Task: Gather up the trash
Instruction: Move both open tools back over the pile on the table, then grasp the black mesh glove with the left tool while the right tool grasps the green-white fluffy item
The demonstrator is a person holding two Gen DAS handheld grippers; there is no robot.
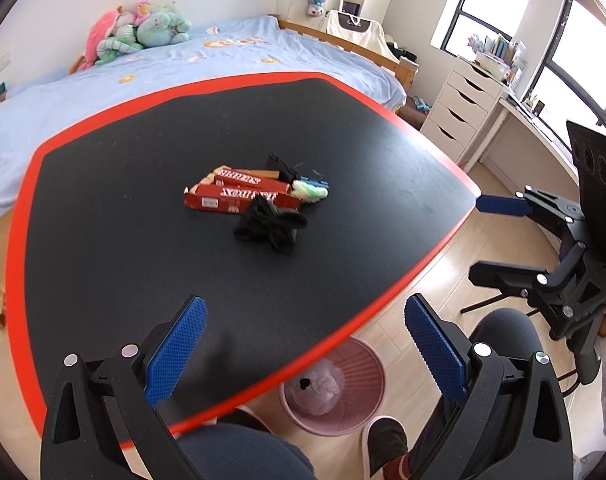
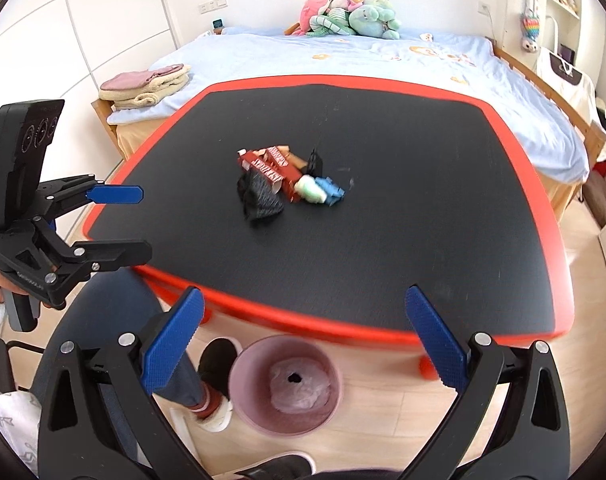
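- Left claw (image 1: 305, 354): spread wide, holding nothing, hovering over the near edge of the counter (image 1: 103, 240).
- Right claw (image 2: 303, 344): spread wide, holding nothing, above the near rim with the pink bin (image 2: 243, 396) on the floor below.
- Trash pile: grouped mid-counter, at 12 o'clock from both claws, well apart from them.
- Red cartons (image 1: 239, 196): two long flattened boxes lying side by side. Likely light, fairly stiff card; best taken across the narrow width near one end. White lettering runs upside down and cannot be read for certain; a barcode label shows at the left end.
- Black wad (image 1: 269, 226): touching the cartons at their 5 o'clock. Looks soft and limp; pinch the bunched middle.
- Green-white wad (image 1: 311, 191): at the cartons' 3 o'clock, probably crumpled tissue, very light, crushable.
- Blue scrap (image 2: 330, 191): just beside the green wad; small, thin, may slip.
- Small black piece (image 1: 281, 168): behind the cartons, kind unclear.
- Bin: lined with a thin bag, a dark bit inside.
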